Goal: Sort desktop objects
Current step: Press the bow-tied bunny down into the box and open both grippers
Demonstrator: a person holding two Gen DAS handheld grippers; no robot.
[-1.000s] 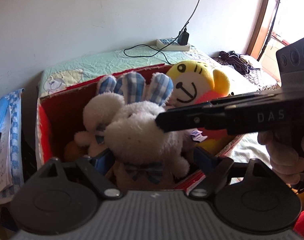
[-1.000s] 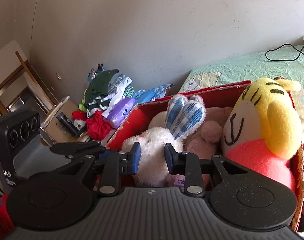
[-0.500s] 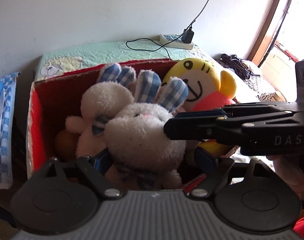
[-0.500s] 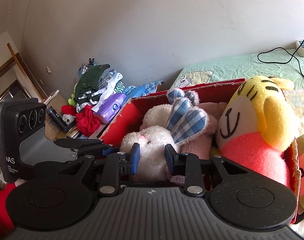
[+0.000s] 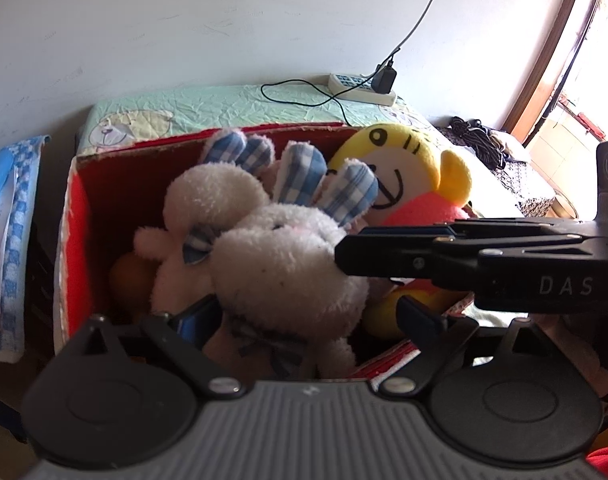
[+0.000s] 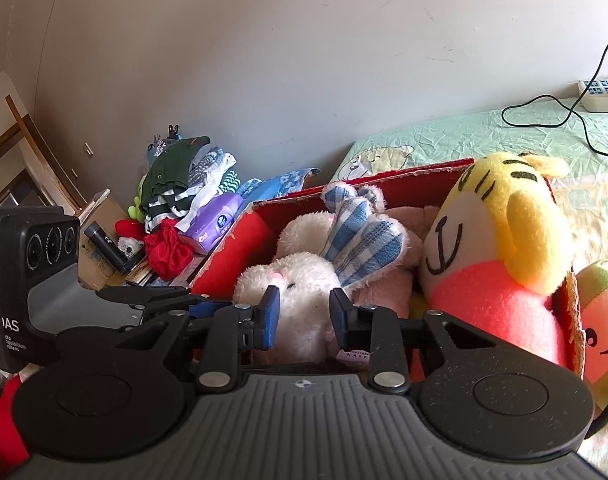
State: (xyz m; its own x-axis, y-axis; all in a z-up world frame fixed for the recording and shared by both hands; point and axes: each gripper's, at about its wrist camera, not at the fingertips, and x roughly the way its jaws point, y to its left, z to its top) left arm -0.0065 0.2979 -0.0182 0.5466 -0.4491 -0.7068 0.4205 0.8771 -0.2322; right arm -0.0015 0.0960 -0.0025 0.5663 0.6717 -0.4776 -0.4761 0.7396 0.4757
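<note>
Right wrist view: right gripper [image 6: 304, 314] has its jaws parted to a medium gap, blue pads either side of the white rabbit [image 6: 294, 280] head; contact with the fur cannot be confirmed, so no firm grip is noted. Left wrist view: left gripper [image 5: 304, 316] stands wide, its fingers flanking the same rabbit [image 5: 288, 264] low on the body, with slack on both sides. The right gripper's fingers cross in from the side and meet the rabbit's cheek.

Judgement: the rabbit is light, soft and compressible, not fragile; fur may slide under the pads. Best hold is the head or torso, squeezed deep; the checked ears [image 6: 363, 236] would flop.

Rabbit sits in the red box [image 5: 70, 216], leaning on a second white rabbit [image 5: 208, 196], beside the yellow doll [image 6: 499, 232]. Box rests on a green sheet [image 5: 208, 104].
</note>
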